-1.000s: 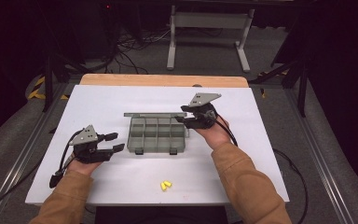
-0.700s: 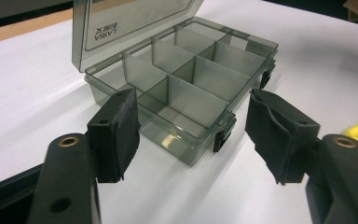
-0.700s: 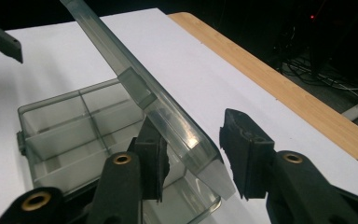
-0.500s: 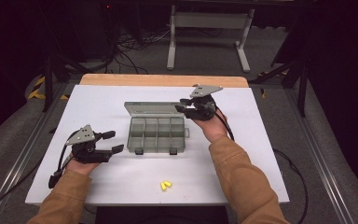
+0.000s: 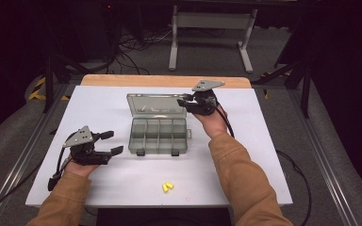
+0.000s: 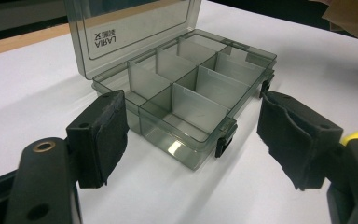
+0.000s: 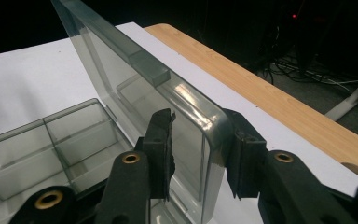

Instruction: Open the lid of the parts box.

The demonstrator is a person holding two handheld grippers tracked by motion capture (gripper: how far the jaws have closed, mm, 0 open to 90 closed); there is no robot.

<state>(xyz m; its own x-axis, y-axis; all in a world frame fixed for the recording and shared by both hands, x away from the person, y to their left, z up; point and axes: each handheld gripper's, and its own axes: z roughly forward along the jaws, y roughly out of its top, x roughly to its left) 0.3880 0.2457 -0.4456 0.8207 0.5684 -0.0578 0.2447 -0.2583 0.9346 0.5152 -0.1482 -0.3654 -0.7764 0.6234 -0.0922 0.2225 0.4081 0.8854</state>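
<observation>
Tabletop first: a white table point(image 5: 122, 188) with a strip of bare wood along its far edge spans the middle of the high view, dark floor and cables around it. At the centre of that frame sits a smoky translucent plastic organiser box point(image 5: 159, 136), its tray split by thin walls into small rectangular compartments that look empty, two dark latches hanging off its near edge. Its hinged lid point(image 5: 155, 103) stands raised toward the upper middle of the frame, and embossed lettering reads in mirror image through the plastic in the left gripper view.

Right of centre, the right gripper point(image 5: 185, 100) reaches in from a tan-sleeved forearm and holds the lid's rounded corner — in the right gripper view the clear rim point(image 7: 200, 135) sits between the two black foam-faced jaws, one pad on either face, apparently pinching it. Those jaws have just been closing onto that edge, seemingly to keep the lid tipped back and the tray open.

At lower left of the high view the left gripper point(image 5: 111, 142) rests on the table just beside the box without touching it; its jaws have just been opening and now stand spread with nothing between them. In its own view the padded fingers point(image 6: 105, 137) frame the box's near corner, probably waiting to steady the tray or fetch a piece.

Smallest of all — a little yellow object point(image 5: 168, 187) lies near the bottom edge, well apart from the box, too small to identify.
</observation>
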